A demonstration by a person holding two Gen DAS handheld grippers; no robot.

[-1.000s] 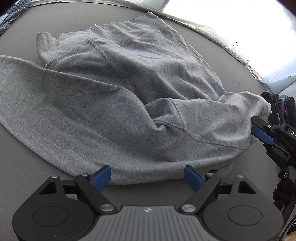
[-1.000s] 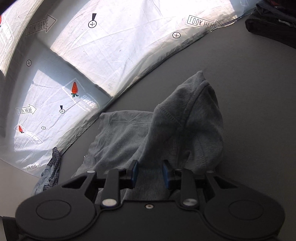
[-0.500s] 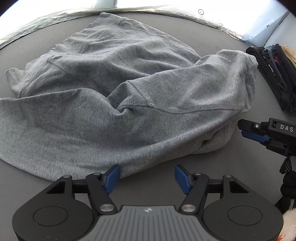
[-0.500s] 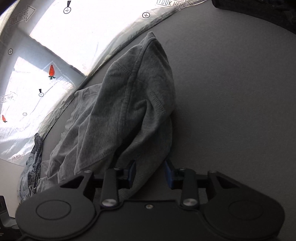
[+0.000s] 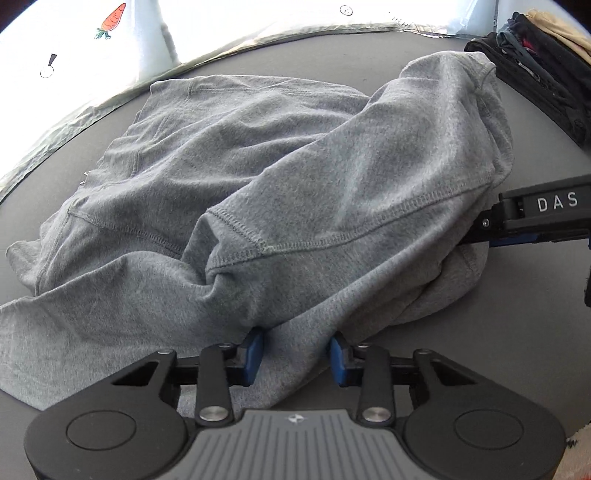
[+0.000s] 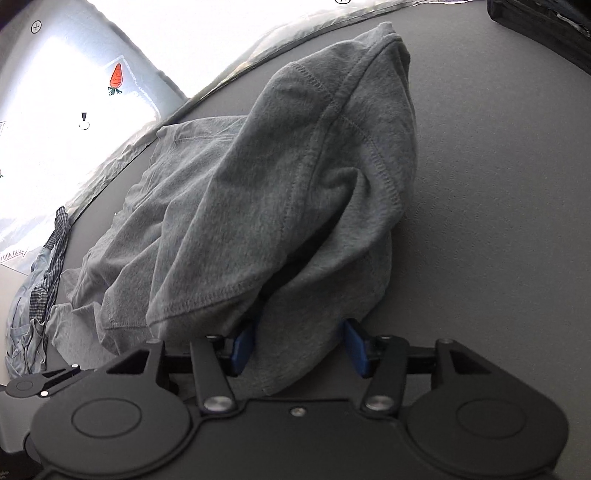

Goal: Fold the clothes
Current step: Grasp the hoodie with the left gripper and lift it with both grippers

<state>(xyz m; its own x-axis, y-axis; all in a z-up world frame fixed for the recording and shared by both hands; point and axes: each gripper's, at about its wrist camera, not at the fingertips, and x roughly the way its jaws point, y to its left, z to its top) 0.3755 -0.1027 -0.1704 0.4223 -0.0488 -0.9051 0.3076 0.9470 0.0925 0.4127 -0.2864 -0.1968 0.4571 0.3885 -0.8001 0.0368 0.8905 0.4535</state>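
Note:
A grey knit garment (image 5: 295, 177) lies bunched on the dark grey table (image 5: 524, 317), with a folded flap raised over its right part. My left gripper (image 5: 295, 354) is at its near edge, jaws partly closed around a fold of the cloth. My right gripper (image 6: 299, 347) holds its jaws apart with the garment's hem (image 6: 295, 332) lying between them; it also shows in the left wrist view (image 5: 480, 236), tucked under the flap.
A pile of dark folded clothes (image 5: 539, 70) sits at the table's far right. A checked cloth and pale garments (image 6: 40, 280) lie at the far left edge. A white sheet with carrot marks (image 5: 110, 22) hangs behind the table.
My left gripper moved forward and closed in around the garment's near fold. My right gripper's jaws opened wider over the hem. The flap now lies further across the garment.

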